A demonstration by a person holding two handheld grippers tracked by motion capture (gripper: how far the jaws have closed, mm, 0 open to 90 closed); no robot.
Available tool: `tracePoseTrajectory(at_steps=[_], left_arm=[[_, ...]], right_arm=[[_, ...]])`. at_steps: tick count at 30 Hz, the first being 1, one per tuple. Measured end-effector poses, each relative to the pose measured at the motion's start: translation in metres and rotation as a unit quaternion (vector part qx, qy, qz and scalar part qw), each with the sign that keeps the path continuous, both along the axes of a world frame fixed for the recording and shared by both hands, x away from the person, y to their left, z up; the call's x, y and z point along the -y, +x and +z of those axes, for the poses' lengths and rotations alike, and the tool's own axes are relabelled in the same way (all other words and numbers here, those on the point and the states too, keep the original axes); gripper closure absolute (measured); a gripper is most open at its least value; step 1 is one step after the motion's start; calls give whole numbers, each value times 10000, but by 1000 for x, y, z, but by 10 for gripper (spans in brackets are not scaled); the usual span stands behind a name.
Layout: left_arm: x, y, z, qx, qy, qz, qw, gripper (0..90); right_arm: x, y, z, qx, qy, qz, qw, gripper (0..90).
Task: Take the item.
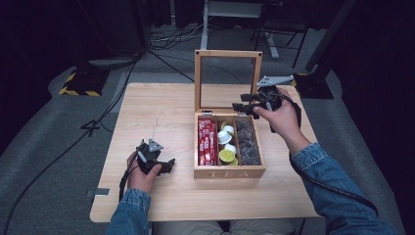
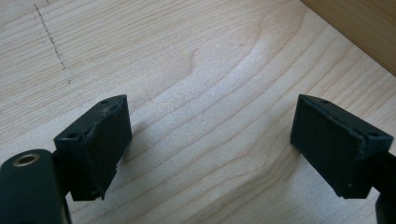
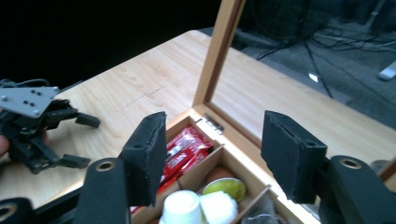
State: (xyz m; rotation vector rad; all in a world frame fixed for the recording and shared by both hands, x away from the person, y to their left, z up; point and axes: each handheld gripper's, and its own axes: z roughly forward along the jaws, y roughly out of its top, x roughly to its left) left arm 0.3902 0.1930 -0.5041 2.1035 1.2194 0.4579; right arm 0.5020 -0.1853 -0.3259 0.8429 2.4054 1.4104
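Wooden tea box [image 1: 229, 172] standing open on the tabletop [image 1: 161, 103], right of centre, its glass-paned lid [image 1: 228, 54] raised upright on the far hinge. Three compartments run front to back: red sachets [image 1: 207, 142] on the left, white and green capsules [image 1: 226, 143] in the middle, dark grey packets [image 1: 247, 144] on the right. The upright lid leaves all three open to reach from above.

Right gripper [image 1: 244, 106] held above the far end of the box, just before the lid, fingers [image 3: 148, 154] spread wide with nothing between them. Its own view looks down past the fingers onto the sachets [image 3: 184, 150] and capsules [image 3: 205, 205], with the hinge [image 3: 212, 123] beyond; the pose suggests an approach to the contents, though which item is meant cannot be told.

Left gripper [image 1: 166, 165] low over bare tabletop left of the box, well apart from it, fingers [image 2: 100, 144] likewise spread and empty. Its view shows wood grain [image 2: 205, 93] and, at the upper right corner, an edge of the box [image 2: 359, 28]. It probably waits clear of the other hand's working space.
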Motion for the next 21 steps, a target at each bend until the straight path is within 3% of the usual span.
tracePoseTrajectory(at_steps=[8,13,21], left_arm=[[0,0,0,-3,0,7,10000,129],[0,0,0,-2,2,4,10000,129],[0,0,0,-10,-5,-6,10000,129]], right_arm=[[-17,-7,-8,-71,-100,159,9998,417],[-30,-13,-18,-36,-404,331,9986,398],[-49,-20,-35,-103,-436,498,9978,384]])
